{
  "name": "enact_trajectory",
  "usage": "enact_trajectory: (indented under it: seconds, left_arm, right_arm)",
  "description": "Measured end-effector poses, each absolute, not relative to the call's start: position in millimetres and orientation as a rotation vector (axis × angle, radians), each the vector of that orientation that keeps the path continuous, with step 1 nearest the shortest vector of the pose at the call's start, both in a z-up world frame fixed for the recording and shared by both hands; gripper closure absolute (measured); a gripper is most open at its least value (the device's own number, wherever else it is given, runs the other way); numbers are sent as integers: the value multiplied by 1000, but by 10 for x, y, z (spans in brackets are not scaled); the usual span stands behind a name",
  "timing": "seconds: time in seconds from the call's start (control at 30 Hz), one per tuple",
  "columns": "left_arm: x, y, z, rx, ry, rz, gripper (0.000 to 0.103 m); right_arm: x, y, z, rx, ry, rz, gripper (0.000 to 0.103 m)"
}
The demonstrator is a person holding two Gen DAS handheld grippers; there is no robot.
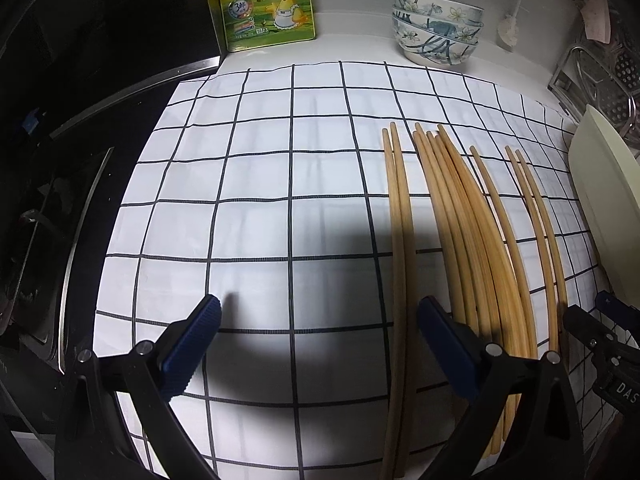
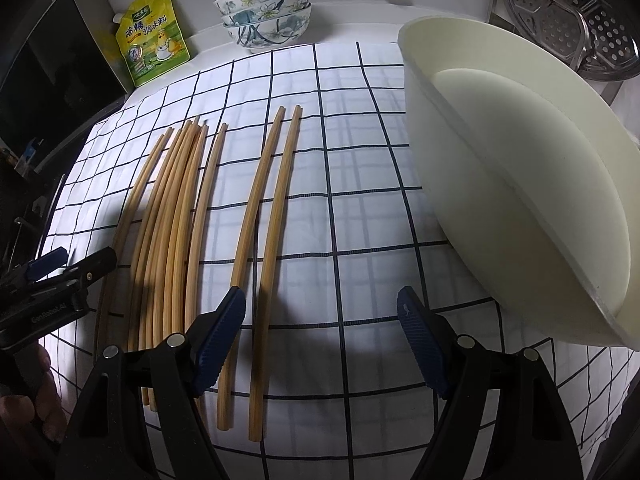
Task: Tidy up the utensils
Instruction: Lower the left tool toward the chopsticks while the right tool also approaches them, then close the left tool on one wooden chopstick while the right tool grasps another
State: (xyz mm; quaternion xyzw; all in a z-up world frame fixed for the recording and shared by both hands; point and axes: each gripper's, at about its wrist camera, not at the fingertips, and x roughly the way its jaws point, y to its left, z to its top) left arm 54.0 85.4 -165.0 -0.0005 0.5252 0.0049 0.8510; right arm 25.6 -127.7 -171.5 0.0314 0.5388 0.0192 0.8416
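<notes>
Several wooden chopsticks [image 1: 468,240] lie lengthwise on a white grid-patterned cloth [image 1: 260,168]; they also show in the right wrist view [image 2: 172,220]. A separate pair [image 2: 264,216] lies to the right of the bundle. My left gripper [image 1: 318,316] is open and empty, low over the cloth, its right finger beside the leftmost chopsticks. My right gripper [image 2: 322,308] is open and empty, its left finger over the separate pair. A cream tray [image 2: 520,168] stands tilted at the right.
A yellow seasoning pouch [image 1: 266,4] and stacked floral bowls [image 1: 436,28] stand at the back. A metal steamer rack [image 2: 572,28] is at the back right. A dark stove [image 1: 60,160] borders the cloth on the left.
</notes>
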Motion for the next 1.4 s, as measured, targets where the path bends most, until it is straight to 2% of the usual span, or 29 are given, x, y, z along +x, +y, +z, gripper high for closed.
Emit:
enact_trajectory:
  seconds: [1.0,1.07,1.13,1.23,1.3,1.33,1.37,1.4]
  left_arm:
    - [621,847,-1709,9,1121,22,7]
    - [629,822,-1704,5,1120,3,10]
    - [622,785,-1686,11,1114,-12,20]
    - [606,720,-1658,23,1108,-36,33]
    - [598,680,-1642,27,1106,-47,42]
    - [595,660,-1633,28,1104,-53,49]
    - [595,649,-1625,30,1102,-58,58]
    - [597,626,-1615,34,1102,-70,62]
  right_arm:
    - [251,-1264,-1719,42,1125,29,29]
    - [259,-1238,-1740,29,1128,34,29]
    - [254,-1186,-1754,-1,1123,38,29]
    - [231,-1090,-1760,-58,1106,57,41]
    - [229,-1064,-1747,-69,1102,70,53]
    - [230,-1040,-1741,-78,1098,81,57]
    - [232,-1013,-1735,-87,1097,90,65]
    - [234,-991,-1731,-94,1096,100,73]
